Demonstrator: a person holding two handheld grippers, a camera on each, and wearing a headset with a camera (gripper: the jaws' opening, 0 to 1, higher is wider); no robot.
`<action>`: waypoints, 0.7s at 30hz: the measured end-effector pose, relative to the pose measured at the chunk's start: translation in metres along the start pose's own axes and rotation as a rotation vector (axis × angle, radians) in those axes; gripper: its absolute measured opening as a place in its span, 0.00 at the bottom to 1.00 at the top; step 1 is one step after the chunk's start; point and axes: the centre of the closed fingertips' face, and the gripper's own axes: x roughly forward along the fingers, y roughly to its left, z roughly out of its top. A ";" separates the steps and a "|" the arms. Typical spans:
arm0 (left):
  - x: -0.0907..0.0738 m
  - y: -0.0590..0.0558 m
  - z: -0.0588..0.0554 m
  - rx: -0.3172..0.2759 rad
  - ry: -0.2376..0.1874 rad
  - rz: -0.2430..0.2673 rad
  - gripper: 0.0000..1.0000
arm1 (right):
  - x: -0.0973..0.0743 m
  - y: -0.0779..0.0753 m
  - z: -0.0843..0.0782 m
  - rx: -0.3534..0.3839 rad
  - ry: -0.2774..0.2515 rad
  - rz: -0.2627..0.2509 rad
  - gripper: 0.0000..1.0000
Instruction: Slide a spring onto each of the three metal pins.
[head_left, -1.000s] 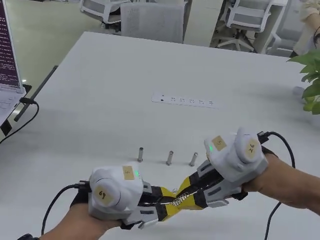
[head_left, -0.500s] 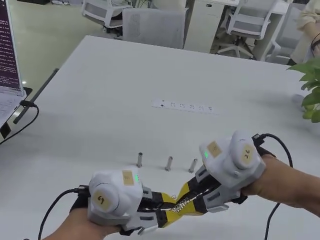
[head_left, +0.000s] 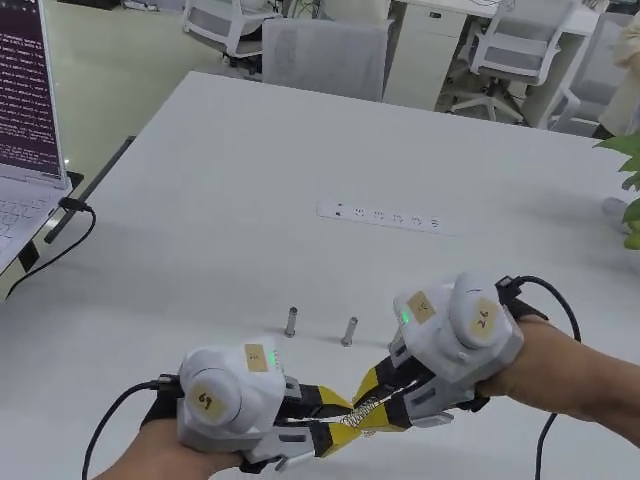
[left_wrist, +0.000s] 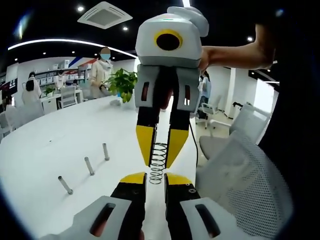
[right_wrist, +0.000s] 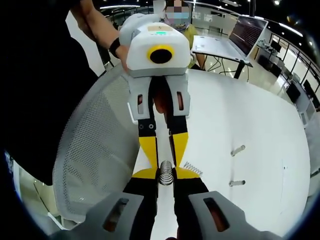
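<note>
In the head view my left gripper (head_left: 347, 420) and my right gripper (head_left: 366, 404) meet tip to tip near the table's front edge, with a small metal spring (head_left: 358, 411) between them. In the left gripper view the spring (left_wrist: 157, 162) runs from my left gripper (left_wrist: 155, 179) up between the right gripper's yellow fingers (left_wrist: 146, 144). In the right gripper view the spring (right_wrist: 166, 175) shows end-on, pinched in my right gripper (right_wrist: 166, 173). Both grippers look shut on it. Three upright pins (left_wrist: 89, 165) stand beyond; two pins (head_left: 291, 321) (head_left: 349, 331) show in the head view. A second spring (right_wrist: 192, 168) lies loose on the table.
A white power strip (head_left: 385, 216) lies across the middle of the table. A laptop (head_left: 25, 120) with a black cable (head_left: 60, 240) sits at the left edge. Office chairs (head_left: 325, 55) stand behind the far edge, a plant (head_left: 630, 190) at the right, and a mesh chair (left_wrist: 250, 180) near the front edge.
The head camera has shifted. Both grippers stay joined on the spring and sit slightly lower in the picture; the right gripper's body now covers the rightmost pin.
</note>
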 end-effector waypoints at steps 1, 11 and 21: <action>-0.002 0.002 -0.002 -0.003 0.003 0.010 0.07 | 0.000 -0.002 -0.001 0.002 0.002 -0.004 0.08; -0.021 0.020 -0.008 -0.049 0.014 0.091 0.16 | -0.001 -0.015 -0.015 0.040 0.016 -0.048 0.08; -0.046 0.035 -0.025 -0.086 0.035 0.178 0.21 | 0.001 -0.020 -0.021 0.086 0.003 -0.070 0.08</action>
